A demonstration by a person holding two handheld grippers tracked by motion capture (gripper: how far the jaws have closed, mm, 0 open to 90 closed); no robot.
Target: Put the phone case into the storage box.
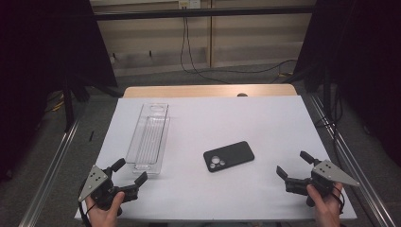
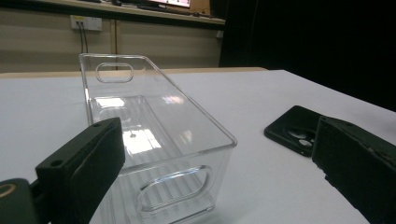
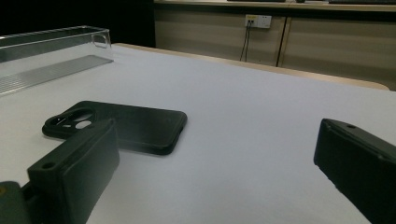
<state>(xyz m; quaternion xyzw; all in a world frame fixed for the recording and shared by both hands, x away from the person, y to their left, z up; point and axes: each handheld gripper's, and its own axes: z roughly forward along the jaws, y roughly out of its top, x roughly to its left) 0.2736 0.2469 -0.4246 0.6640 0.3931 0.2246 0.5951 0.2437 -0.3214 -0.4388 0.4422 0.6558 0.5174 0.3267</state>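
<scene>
Jaws wide apart on both, nothing held. Left gripper (image 1: 127, 173) sits just short of the clear bin's (image 1: 150, 137) near end, right gripper (image 1: 294, 167) faces the black phone (image 1: 229, 155), which lies camera-side up mid desk (image 1: 265, 118), apart from bin. Prob. staged so right grabs phone, left steadies bin.

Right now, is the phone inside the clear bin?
No, the black phone lies camera side up on the white table, to the right of the clear bin and apart from it.
</scene>
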